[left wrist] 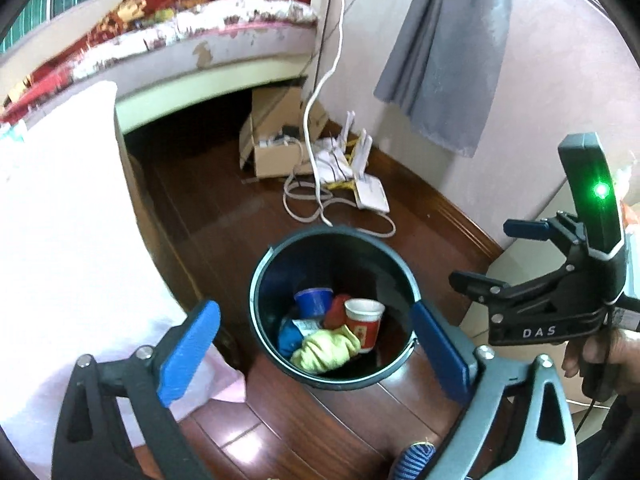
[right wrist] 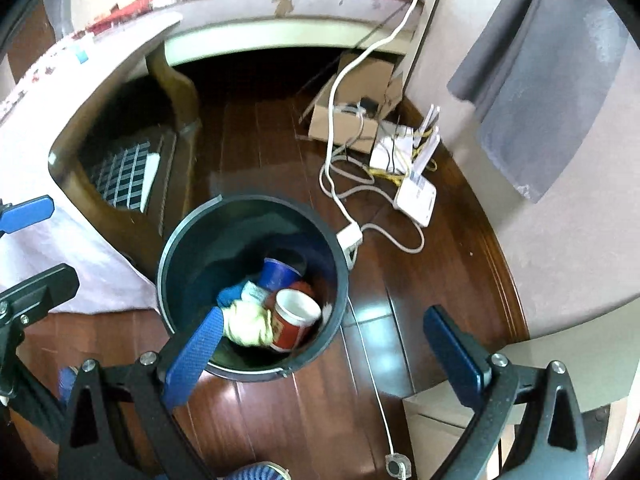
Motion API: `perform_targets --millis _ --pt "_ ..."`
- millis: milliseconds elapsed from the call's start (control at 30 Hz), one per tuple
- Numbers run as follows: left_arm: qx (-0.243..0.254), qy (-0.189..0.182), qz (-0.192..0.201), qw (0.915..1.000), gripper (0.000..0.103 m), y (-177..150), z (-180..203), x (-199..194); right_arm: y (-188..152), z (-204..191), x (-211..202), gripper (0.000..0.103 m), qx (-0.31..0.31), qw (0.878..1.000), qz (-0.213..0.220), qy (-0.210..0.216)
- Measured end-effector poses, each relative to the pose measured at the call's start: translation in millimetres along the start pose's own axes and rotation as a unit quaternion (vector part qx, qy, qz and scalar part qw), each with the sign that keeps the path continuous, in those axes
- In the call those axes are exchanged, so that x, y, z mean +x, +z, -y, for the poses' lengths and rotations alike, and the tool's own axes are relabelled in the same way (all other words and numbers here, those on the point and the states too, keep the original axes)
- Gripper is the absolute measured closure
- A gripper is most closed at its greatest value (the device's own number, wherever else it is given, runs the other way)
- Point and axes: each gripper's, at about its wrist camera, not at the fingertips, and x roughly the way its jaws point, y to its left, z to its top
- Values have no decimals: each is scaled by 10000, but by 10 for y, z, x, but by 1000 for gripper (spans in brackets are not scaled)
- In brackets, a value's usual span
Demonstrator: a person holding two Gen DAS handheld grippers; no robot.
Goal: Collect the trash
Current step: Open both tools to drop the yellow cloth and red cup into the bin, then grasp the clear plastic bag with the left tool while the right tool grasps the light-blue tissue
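The dark trash bin stands on the wooden floor, holding a blue cup, a red-and-white cup and a yellow cloth. The left gripper and the right gripper both hover above it, fingers spread wide and pinching nothing. At the bin's two o'clock lie a white cable and router; a careless sweep could snag them.

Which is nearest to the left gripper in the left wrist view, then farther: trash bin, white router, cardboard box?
1. Trash bin, right ahead of the open left gripper.
2. White router, on the floor beyond.
3. Cardboard box, by the bed.
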Motion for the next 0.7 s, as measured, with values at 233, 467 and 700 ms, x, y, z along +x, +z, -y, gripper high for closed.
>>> perform_targets --millis 233,467,700 --pt "71 345 368 9987 3 142 -199 -371 180 -207 -336 0 -5 9985 532 140" --pt "-182 784 691 9944 1 187 -718 -711 472 -479 -512 0 26 9948 912 444" --pt "-501 1281 827 9870 1 112 -1285 -908 759 -910 -608 0 -68 9889 1261 783"
